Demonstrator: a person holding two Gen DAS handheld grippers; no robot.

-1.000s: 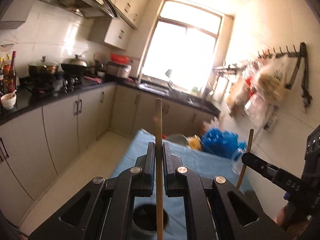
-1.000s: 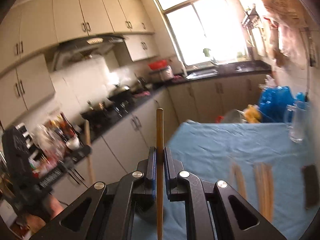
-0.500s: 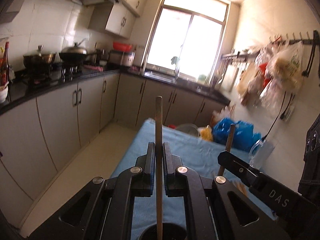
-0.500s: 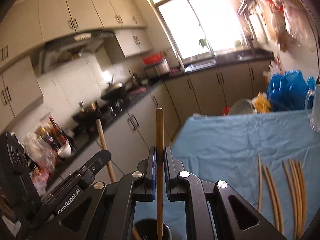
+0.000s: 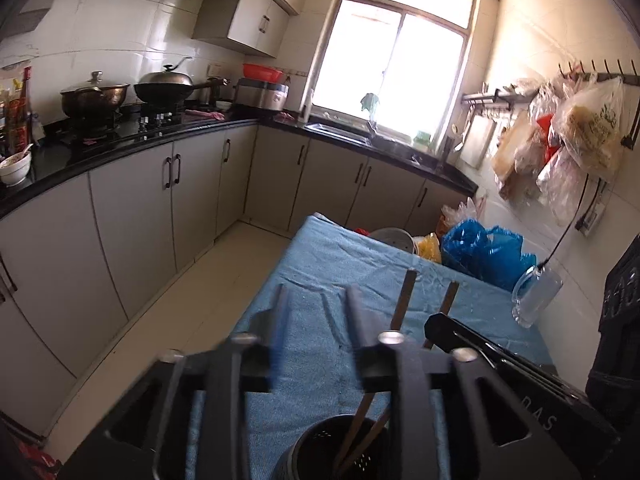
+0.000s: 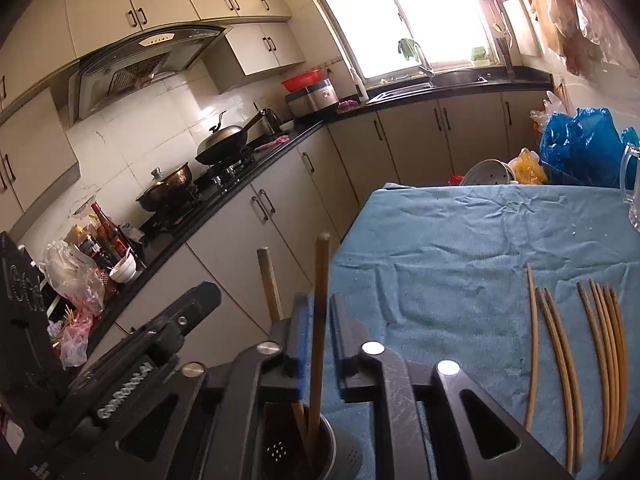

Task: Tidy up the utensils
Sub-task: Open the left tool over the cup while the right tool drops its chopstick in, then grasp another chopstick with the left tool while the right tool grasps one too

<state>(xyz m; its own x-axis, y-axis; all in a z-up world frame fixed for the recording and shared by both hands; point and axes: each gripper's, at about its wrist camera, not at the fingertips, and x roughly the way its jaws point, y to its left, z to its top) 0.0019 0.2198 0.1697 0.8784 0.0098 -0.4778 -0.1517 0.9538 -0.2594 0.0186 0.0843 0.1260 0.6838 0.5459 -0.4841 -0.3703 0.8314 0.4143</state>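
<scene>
Over the blue cloth: we've got both grippers parked above the black perforated holder [image 6: 298, 444], which stands upright at the near edge of the table cloth [image 6: 448, 240].
Left gripper [image 5: 316, 312]: jaws have just been opening and stand clearly apart, a bit motion-blurred, with only bare cloth showing between them.
Right gripper [image 6: 318, 328]: jaws have just been opening too, less wide; the taller chopstick [image 6: 320, 320] rises in the gap, looking free on the right side, but on the left pad we can't tell if it touches.
Chopsticks in the holder: two of them, long axis near vertical, lower ends down inside the cup, tops pointing up and a little away from us.
Taller chopstick: nearly straight up in the right wrist view.
Shorter chopstick [image 6: 270, 290]: leans slightly left, its top showing between the two grippers.
Same pair from the left wrist: both sticks [image 5: 404, 300] slant up to the right, partly hidden behind the left gripper's right finger.
Loose chopsticks [image 6: 600, 364]: seven-ish lying flat on the cloth well to the right, long axes running away from us, roughly parallel, in a group of three and a group of four.
Glass mug [image 5: 534, 296]: upright at the far right of the cloth.
</scene>
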